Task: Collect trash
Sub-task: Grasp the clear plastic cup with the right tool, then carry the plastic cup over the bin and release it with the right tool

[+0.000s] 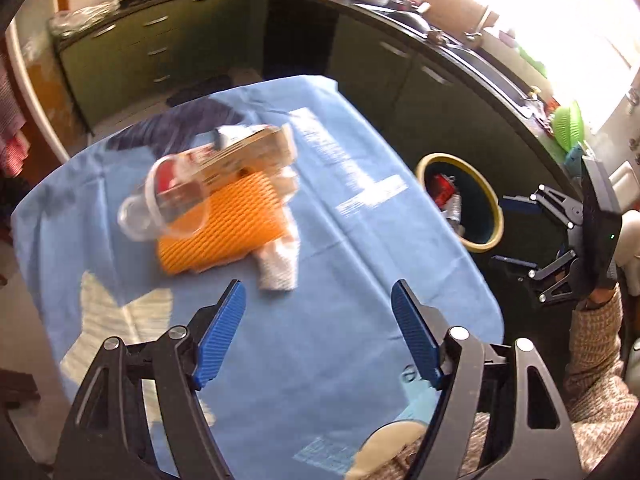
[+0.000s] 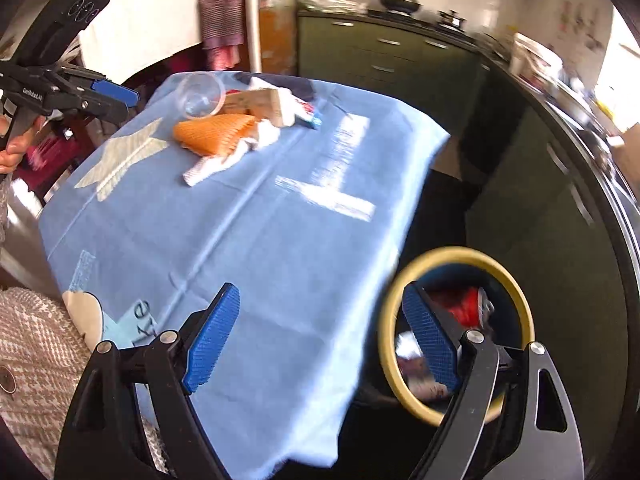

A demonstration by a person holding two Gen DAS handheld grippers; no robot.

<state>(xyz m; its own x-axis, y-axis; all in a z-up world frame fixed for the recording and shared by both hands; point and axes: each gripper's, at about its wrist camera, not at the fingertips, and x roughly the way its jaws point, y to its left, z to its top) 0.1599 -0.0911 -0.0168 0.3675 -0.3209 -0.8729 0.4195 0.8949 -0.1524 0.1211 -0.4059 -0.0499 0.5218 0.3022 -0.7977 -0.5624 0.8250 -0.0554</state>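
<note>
On the blue tablecloth [image 1: 320, 240] lies a trash pile: clear plastic cup [image 1: 168, 204], orange foam net [image 1: 224, 224], cardboard box [image 1: 252, 152], white tissue [image 1: 280, 264]. Left gripper [image 1: 318, 332] hovers near it, jaws wide, holding nothing. Right gripper [image 2: 320, 338] (also wide, empty) hangs beside the yellow-rimmed bin [image 2: 456, 254], which holds 1 red wrapper [image 2: 464, 312].
</note>
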